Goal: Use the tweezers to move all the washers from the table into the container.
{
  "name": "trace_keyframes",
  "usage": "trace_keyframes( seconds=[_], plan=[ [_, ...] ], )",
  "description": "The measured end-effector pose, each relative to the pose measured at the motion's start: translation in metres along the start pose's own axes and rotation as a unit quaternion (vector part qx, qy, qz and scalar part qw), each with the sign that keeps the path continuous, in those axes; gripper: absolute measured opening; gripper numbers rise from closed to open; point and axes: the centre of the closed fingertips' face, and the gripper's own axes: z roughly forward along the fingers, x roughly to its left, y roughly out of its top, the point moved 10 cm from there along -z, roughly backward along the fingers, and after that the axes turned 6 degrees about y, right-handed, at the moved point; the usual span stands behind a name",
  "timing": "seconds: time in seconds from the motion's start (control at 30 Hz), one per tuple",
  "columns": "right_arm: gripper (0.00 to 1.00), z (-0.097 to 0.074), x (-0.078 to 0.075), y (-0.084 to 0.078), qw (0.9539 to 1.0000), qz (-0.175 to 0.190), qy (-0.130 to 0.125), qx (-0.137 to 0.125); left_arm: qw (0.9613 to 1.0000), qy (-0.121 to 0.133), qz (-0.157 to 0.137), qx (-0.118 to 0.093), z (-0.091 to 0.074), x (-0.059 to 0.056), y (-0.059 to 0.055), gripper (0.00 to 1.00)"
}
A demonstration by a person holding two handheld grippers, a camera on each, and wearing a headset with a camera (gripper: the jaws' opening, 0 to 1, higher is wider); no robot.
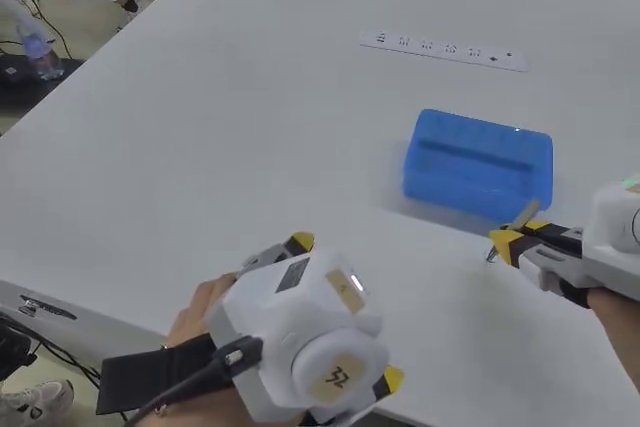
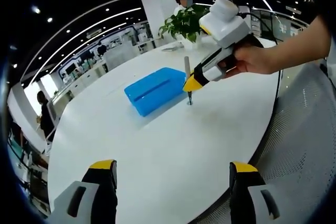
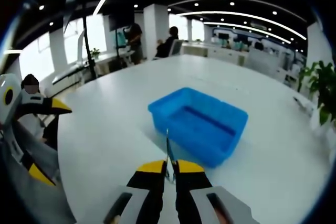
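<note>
Tweezers of thin silvery metal (image 3: 168, 148) sit pinched between the closed-together jaws of the right gripper (image 3: 170, 167). Their points aim down at the white table (image 1: 250, 127), just beside the near wall of the blue rectangular plastic container (image 1: 460, 187). In the left gripper view the points look very close to the tabletop, but I cannot tell whether they touch it. The container stands upright with its open side up, and the right gripper view shows a bare blue inside.

The left gripper (image 2: 172, 167) is well apart from the container, near the table's edge. Its yellow-tipped jaws are spread wide with nothing between them. A white power strip (image 1: 443, 50) lies flat beyond the container. A green leafy plant (image 2: 184, 22) stands behind the far end of the table.
</note>
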Motion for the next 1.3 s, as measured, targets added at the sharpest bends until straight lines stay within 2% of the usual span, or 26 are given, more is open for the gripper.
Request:
trace_keyframes(
  seconds=[0.33,0.57,0.77,1.0,1.3],
  plan=[
    [0.03,-0.0026,-0.0018,-0.0029,0.9999,0.013,-0.004,-0.002,1.0,-0.001,0.001,-0.002,-0.0002,-0.0004,0.0002,0.9],
    [0.01,-0.0004,-0.0042,-0.0021,0.9997,0.024,0.005,0.003,1.0,0.0,0.002,-0.001,-0.0005,-0.0003,0.0,0.9],
    [0.03,-0.0006,-0.0026,-0.0015,0.9998,0.019,0.011,0.002,1.0,0.001,0.001,0.0,-0.0008,-0.0002,-0.0003,0.9],
    [0.04,-0.0015,-0.0069,-0.0006,0.9999,0.014,0.007,0.003,1.0,0.003,0.001,0.002,-0.0006,0.0001,-0.0009,0.9],
    [0.04,0.0009,-0.0043,-0.0004,0.9999,0.005,0.007,0.01,1.0,0.003,0.002,0.004,0.0,0.0005,-0.0012,0.9]
  ],
)
